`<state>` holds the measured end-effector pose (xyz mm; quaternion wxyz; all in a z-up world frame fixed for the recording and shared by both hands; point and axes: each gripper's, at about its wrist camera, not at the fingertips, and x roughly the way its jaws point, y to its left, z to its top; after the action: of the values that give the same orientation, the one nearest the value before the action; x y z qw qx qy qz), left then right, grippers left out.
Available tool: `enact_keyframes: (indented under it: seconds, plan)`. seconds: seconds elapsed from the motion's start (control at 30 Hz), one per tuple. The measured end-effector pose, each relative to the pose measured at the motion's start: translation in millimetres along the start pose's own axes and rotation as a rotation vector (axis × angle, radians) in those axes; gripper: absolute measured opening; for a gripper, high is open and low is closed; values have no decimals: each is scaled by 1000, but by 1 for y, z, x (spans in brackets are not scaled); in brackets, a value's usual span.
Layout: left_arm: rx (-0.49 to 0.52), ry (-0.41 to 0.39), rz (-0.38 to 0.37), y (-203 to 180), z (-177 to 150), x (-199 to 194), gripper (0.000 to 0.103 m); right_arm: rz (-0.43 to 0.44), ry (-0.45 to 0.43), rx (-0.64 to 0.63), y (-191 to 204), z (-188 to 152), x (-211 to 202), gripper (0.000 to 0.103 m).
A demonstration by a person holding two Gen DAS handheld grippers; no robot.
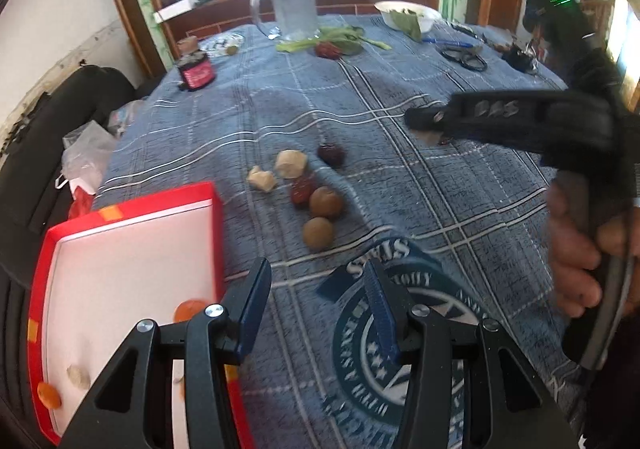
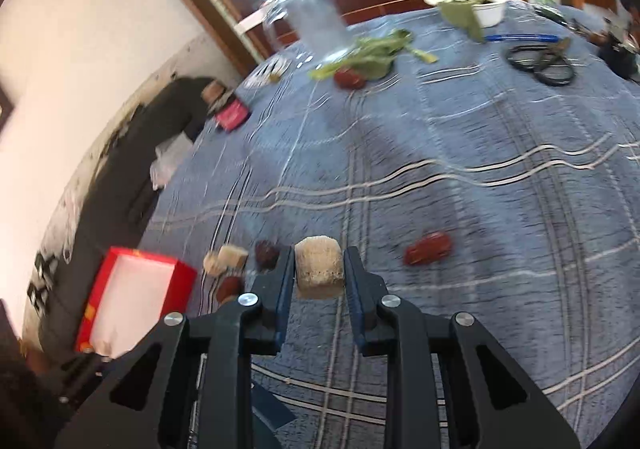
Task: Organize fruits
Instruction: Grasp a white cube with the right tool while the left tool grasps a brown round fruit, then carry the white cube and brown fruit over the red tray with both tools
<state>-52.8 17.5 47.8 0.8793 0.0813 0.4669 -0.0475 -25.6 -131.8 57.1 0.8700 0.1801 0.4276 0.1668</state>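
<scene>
Right claw (image 2: 319, 269) clamped on a pale, rough-sided chunk (image 2: 319, 267), raised clear of the blue plaid cloth (image 2: 460, 177) on the desk. Left claw (image 1: 316, 289) apart and empty, hovering low at 6 o'clock in its own view, just beside the red box (image 1: 218, 217).

Beyond the right claw: at 10 o'clock, a second pale piece (image 2: 226, 259) and a dark dried fruit (image 2: 267, 253); at 3 o'clock, a red date (image 2: 428, 247) lying alone. In the left view, a loose cluster at 12 o'clock: two pale pieces (image 1: 291, 163), dark fruits, two round brown fruits (image 1: 326, 202). Inside the box, at 8 o'clock, orange fruits (image 1: 188, 309) and a pale piece (image 1: 78, 375) on the white floor.

At the far edge of the desk, a glass jug (image 1: 294, 5), greens, a white bowl (image 1: 406, 15), scissors.

Likely risk: right view blurred, suggesting fast travel; grip set on crumbly-looking sides, so a jolt could shake the chunk loose onto the cloth. Also a crowding hazard at the box, with the left claw parked by its rim on the probable path.
</scene>
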Motion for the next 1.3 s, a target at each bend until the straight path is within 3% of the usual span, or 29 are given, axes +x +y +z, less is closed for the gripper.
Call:
enact_keyframes:
  seconds: [0.3, 0.37, 0.57, 0.73, 1.0, 1.3]
  plan:
    - [37, 96, -18, -6, 19, 42, 32, 9, -22, 39, -7, 3, -9, 27]
    - [33, 113, -22, -5, 21, 50, 24, 6, -23, 39, -6, 2, -8, 27]
    - [13, 104, -58, -2, 26, 55, 22, 6, -20, 40, -5, 3, -6, 27]
    - [-2, 90, -45, -4, 23, 50, 22, 13, -26, 38, -4, 2, -8, 27]
    - [-25, -89, -7, 0, 10, -14, 22, 44, -57, -50, 22, -8, -15, 27]
    - [-195, -196, 89, 66, -36, -64, 21, 138, -55, -163, 63, -32, -19, 27]
